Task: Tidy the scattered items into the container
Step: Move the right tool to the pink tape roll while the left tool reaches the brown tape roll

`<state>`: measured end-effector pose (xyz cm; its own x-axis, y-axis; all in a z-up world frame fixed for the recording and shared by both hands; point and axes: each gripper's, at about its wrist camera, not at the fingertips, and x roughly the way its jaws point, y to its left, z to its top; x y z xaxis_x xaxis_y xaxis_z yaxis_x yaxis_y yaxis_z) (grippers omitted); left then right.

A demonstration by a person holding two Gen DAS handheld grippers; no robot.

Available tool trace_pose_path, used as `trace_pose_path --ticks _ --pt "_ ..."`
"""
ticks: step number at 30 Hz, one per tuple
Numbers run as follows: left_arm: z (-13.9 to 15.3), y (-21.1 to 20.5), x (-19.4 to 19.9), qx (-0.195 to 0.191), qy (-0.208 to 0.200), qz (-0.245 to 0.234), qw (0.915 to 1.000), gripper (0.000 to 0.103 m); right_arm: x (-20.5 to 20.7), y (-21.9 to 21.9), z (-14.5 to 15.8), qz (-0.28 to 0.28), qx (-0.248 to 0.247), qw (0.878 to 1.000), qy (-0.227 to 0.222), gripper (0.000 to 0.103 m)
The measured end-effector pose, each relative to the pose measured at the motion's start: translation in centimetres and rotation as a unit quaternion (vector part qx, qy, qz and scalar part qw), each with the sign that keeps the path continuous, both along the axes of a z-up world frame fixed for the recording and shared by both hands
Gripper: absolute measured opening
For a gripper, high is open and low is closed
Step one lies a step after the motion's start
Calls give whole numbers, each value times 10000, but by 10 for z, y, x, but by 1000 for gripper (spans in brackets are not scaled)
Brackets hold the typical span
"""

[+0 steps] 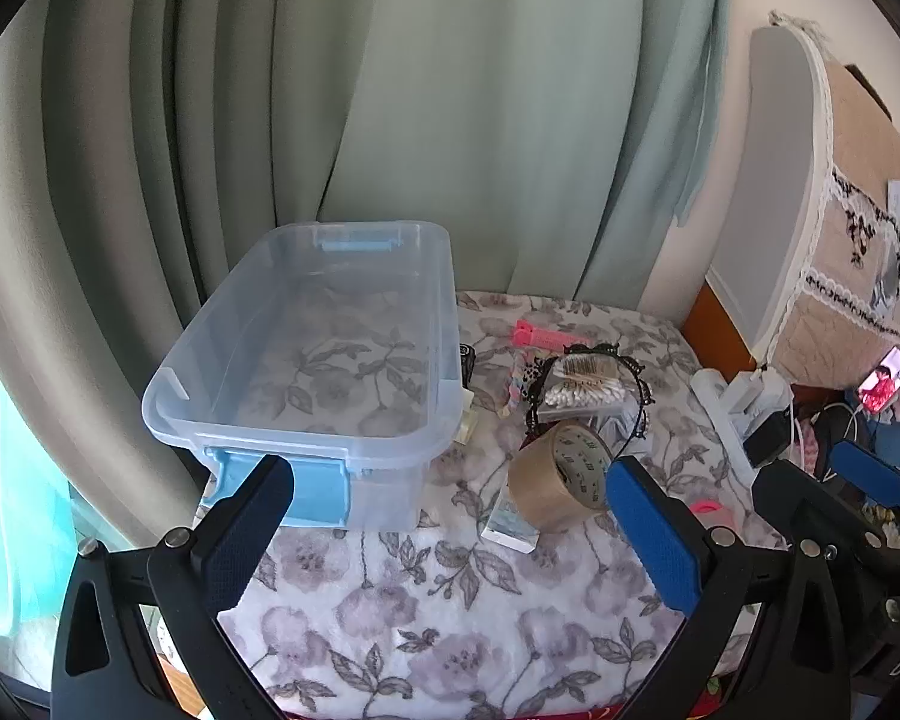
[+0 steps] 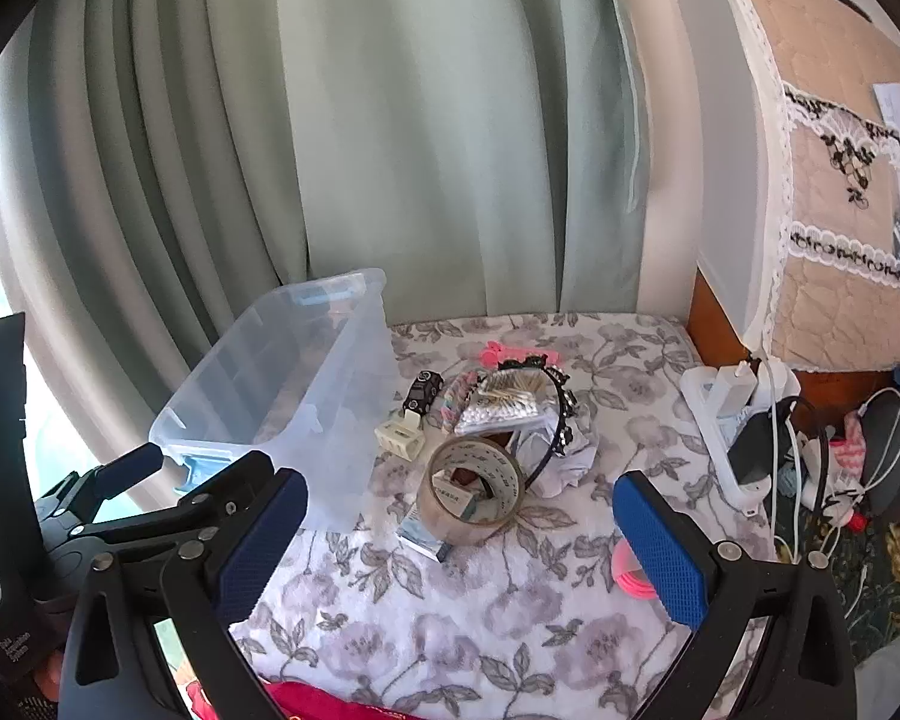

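Observation:
A clear plastic bin (image 1: pixel 306 438) with blue latches stands on the floral cloth, left of the clutter; it also shows in the right wrist view (image 2: pixel 342 360). A roll of brown tape (image 1: pixel 555 483) (image 2: pixel 477 489) leans on a small box (image 2: pixel 426 531). Behind it lie a bag of cotton swabs (image 1: pixel 582 390) (image 2: pixel 504 402), a black headband (image 1: pixel 639 396) (image 2: pixel 561 420), a pink clip (image 1: pixel 543 337) and a cream claw clip (image 2: pixel 399 435). My left gripper (image 1: pixel 450 507) is open and empty above the cloth. My right gripper (image 2: pixel 462 546) is open and empty, near the tape.
A white power strip with chargers (image 2: pixel 732 420) and cables lies at the right edge. A pink ring (image 2: pixel 627 570) sits by my right finger. Green curtains hang behind. A covered appliance (image 2: pixel 810 150) stands at the right.

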<state>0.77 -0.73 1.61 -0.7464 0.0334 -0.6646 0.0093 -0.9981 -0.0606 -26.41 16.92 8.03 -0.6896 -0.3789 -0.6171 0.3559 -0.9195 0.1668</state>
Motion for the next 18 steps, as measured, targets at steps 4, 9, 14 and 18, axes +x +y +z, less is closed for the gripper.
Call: trace_pose_path --ticks 4,9,14,18 --pt "-11 10 -5 -10 -181 -67 9998 103 -4 8 -8 -69 24 9999 -124 103" --pt "-39 29 -17 25 -608 -358 9975 103 -14 25 -32 -195 124 9988 -441 103" --pt "-68 51 -27 59 -971 -624 9933 103 -24 47 -60 -393 148 9956 -832 103" --pt "-80 66 -35 -21 -1162 -780 9902 103 -31 61 -75 -498 48 9934 -1031 103"
